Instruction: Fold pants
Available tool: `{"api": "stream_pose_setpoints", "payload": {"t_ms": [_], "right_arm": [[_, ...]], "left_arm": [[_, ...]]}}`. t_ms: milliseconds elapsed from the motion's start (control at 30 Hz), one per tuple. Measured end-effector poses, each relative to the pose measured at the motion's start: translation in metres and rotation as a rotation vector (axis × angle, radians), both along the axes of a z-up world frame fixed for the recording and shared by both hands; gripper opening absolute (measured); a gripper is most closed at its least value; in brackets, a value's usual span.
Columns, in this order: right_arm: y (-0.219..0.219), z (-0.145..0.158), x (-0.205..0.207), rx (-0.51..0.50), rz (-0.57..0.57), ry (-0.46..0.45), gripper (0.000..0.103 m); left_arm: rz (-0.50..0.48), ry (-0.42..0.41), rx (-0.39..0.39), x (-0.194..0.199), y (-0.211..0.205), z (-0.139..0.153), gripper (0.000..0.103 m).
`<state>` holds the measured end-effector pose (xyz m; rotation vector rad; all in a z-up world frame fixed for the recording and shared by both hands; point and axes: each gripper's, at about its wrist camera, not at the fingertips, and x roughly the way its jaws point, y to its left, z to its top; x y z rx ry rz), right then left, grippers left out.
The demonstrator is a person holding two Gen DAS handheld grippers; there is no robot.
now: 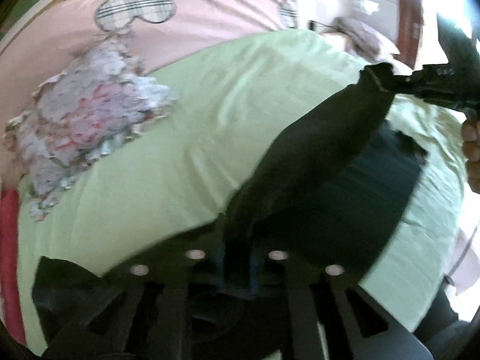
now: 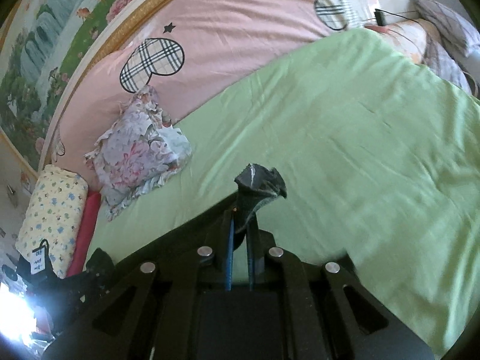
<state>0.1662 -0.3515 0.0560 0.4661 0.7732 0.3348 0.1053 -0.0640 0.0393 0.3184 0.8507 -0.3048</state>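
Observation:
The black pants (image 1: 315, 156) hang stretched in the air above a light green sheet (image 1: 168, 156). My left gripper (image 1: 238, 252) is shut on one end of the cloth. In the left wrist view my right gripper (image 1: 399, 85) holds the other end, at the upper right. In the right wrist view my right gripper (image 2: 241, 225) is shut on a bunched corner of the pants (image 2: 259, 184), above the green sheet (image 2: 345, 138). The rest of the pants is hidden below that camera.
A floral pillow (image 2: 141, 150) lies at the left edge of the green sheet. A pink cover with plaid hearts (image 2: 228, 30) lies behind. A yellow patterned roll (image 2: 52, 219) and a red roll (image 2: 87, 228) lie at far left. More pillows (image 2: 444, 30) lie at top right.

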Motion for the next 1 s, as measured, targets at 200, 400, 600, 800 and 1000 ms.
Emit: {"api": "stream_pose_setpoints", "payload": {"t_ms": [200,400,600,800,1000], "right_arm": [[-0.021,-0.016,-0.042,-0.028,-0.062,0.026,0.008],[-0.033,-0.042,-0.061,-0.054,-0.092,0.073,0.008],[-0.04,-0.059,-0.068,-0.088,-0.13,0.104,0.008],[-0.035,-0.072,-0.07,-0.17,-0.136,0.123,0.008],[-0.037,-0.067,-0.073,-0.18,-0.169,0.13,0.031]], "left_arm": [[-0.043,0.006,0.048,-0.023,-0.025,-0.017,0.009],[-0.051,0.041,0.046,-0.031,-0.031,-0.035,0.009],[-0.067,0.054,0.049,-0.036,-0.036,-0.045,0.009],[-0.073,0.078,0.048,-0.036,-0.036,-0.056,0.016],[-0.062,0.081,0.026,-0.043,-0.028,-0.051,0.035]]}}
